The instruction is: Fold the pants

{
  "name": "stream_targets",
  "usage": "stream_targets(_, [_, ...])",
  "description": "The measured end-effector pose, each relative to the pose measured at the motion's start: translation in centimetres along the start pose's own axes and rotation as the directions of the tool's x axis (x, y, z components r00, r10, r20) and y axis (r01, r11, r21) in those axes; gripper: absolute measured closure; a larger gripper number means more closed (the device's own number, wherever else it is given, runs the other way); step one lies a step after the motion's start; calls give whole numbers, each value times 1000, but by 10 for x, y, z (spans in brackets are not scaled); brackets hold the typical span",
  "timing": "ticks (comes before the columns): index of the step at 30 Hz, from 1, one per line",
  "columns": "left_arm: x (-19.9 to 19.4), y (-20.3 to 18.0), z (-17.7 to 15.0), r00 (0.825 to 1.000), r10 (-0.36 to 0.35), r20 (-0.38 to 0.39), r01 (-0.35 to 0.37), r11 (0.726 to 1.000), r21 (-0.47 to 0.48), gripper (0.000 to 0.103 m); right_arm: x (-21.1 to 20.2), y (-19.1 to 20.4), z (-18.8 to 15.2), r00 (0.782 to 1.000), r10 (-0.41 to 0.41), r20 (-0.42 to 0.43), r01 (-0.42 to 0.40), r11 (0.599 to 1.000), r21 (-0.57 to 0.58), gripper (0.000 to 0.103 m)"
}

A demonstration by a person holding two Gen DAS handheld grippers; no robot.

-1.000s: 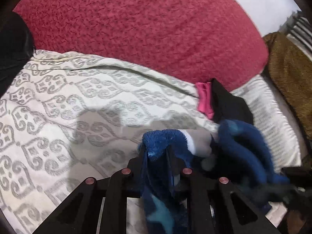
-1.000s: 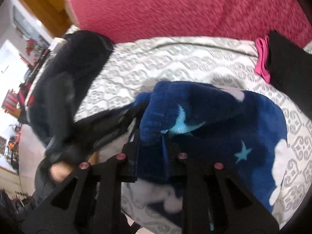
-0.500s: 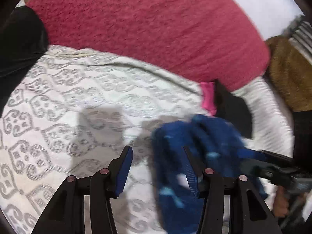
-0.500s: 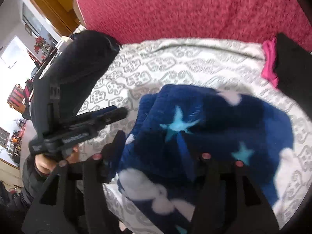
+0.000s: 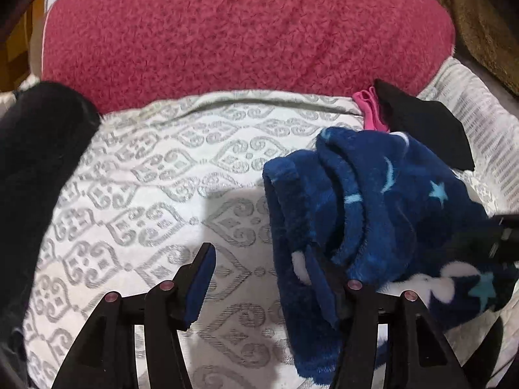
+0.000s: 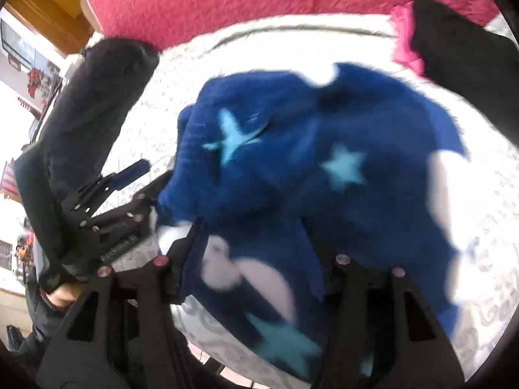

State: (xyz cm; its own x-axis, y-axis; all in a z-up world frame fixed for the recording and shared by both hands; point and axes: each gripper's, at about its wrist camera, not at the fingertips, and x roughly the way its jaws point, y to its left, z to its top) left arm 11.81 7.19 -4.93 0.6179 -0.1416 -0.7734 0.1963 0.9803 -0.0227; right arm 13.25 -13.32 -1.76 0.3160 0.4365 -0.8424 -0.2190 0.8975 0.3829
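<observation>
The pants (image 5: 373, 201) are dark blue fleece with light-blue stars, moons and white clouds. They lie bunched in a folded heap on the patterned white bedspread (image 5: 155, 194). My left gripper (image 5: 262, 265) is open; its left finger is over bare bedspread and its right finger touches the heap's left edge. In the right wrist view the pants (image 6: 308, 168) fill the middle. My right gripper (image 6: 253, 243) is open, with the fleece lying loose between its fingers. The left gripper (image 6: 129, 191) shows at the left there.
A red fuzzy blanket (image 5: 246, 29) covers the far side of the bed. A folded black garment (image 5: 425, 123) and a pink one (image 5: 373, 110) lie beyond the pants. A black garment (image 5: 35, 168) lies at the left. A brown blanket (image 5: 480, 26) is at far right.
Both grippers were shut on the pants a second ago and have opened. The pants have dropped onto the bedspread, and the left gripper has drawn back to the left.
</observation>
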Motion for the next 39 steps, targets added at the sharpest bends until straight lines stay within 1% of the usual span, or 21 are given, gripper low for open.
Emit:
stream_targets(1, [-2, -2, 0, 1000, 0, 5, 0, 1000, 12, 44, -15, -12, -3, 999, -29, 38, 28, 999, 15, 32])
stream_targets(2, [-5, -5, 1, 1000, -7, 11, 7, 1000, 20, 44, -24, -20, -5, 997, -49, 67, 47, 998, 29, 29])
stream_targets(4, [-9, -8, 4, 1000, -13, 18, 13, 1000, 19, 43, -42, -44, -8, 990, -67, 124, 60, 996, 59, 29])
stream_targets(5, [-10, -9, 6, 1000, -12, 20, 12, 1000, 15, 39, -50, -59, -10, 988, -72, 135, 60, 994, 87, 29])
stream_targets(6, [-10, -9, 8, 1000, -10, 23, 9, 1000, 9, 35, -57, -76, -13, 987, -82, 135, 65, 989, 130, 27])
stream_targets(7, [-10, -9, 10, 1000, -12, 26, 12, 1000, 4, 29, -60, -86, -15, 987, -88, 133, 67, 985, 157, 23])
stream_targets(9, [-10, -8, 12, 999, -21, 31, 21, 1000, -8, 27, -65, -111, -21, 990, -80, 118, 53, 974, 218, 20])
stream_targets(11, [-11, -10, 14, 998, -43, 35, 43, 999, -10, 23, -62, -131, -30, 995, -46, 88, 22, 964, 263, 20])
stream_targets(15, [-14, -19, 17, 997, -66, 40, 65, 998, 9, 20, -49, -151, -37, 998, 26, 64, -45, 942, 332, 16])
stream_targets(18, [-8, -24, 20, 996, -84, 16, 84, 996, 11, 19, -43, -154, -39, 995, 76, 67, -95, 925, 367, 15])
stream_targets(23, [2, -9, 22, 986, -165, -27, 161, 981, -109, 19, -39, -160, -39, 992, 118, 55, -130, 910, 394, 13])
stream_targets(27, [-9, 4, 25, 973, -229, 14, 228, 959, -166, 19, -38, -162, -40, 992, 118, 51, -129, 912, 390, 10])
stream_targets(29, [-16, 3, 29, 963, -268, 31, 270, 950, -160, 10, -37, -162, -40, 990, 129, 49, -138, 908, 395, 10])
stream_targets(30, [-16, 1, 30, 960, -280, 29, 281, 947, -153, 7, -37, -163, -40, 989, 137, 48, -144, 905, 399, 10])
stream_targets(31, [-15, -4, 30, 956, -293, 18, 292, 947, -136, 3, -35, -163, -38, 989, 142, 48, -149, 903, 403, 10])
stream_targets(32, [-12, -7, 30, 955, -295, 1, 293, 949, -120, 1, -32, -161, -35, 988, 149, 45, -155, 900, 408, 10])
stream_targets(35, [11, -18, 22, 962, -253, -98, 245, 965, -92, 1, -31, -157, -33, 986, 159, 39, -161, 902, 401, 10])
stream_targets(36, [23, -17, 16, 958, -248, -144, 234, 966, -111, 1, -30, -155, -33, 987, 158, 36, -159, 905, 396, 10])
stream_targets(37, [31, -15, 11, 950, -262, -170, 240, 961, -136, 1, -30, -153, -32, 987, 157, 32, -157, 908, 389, 10])
stream_targets(38, [37, -12, 7, 940, -287, -187, 257, 952, -168, 1, -29, -152, -32, 987, 159, 25, -157, 911, 382, 10])
stream_targets(39, [44, -7, 2, 924, -329, -197, 286, 933, -217, 1, -28, -151, -31, 986, 164, 20, -160, 913, 377, 10])
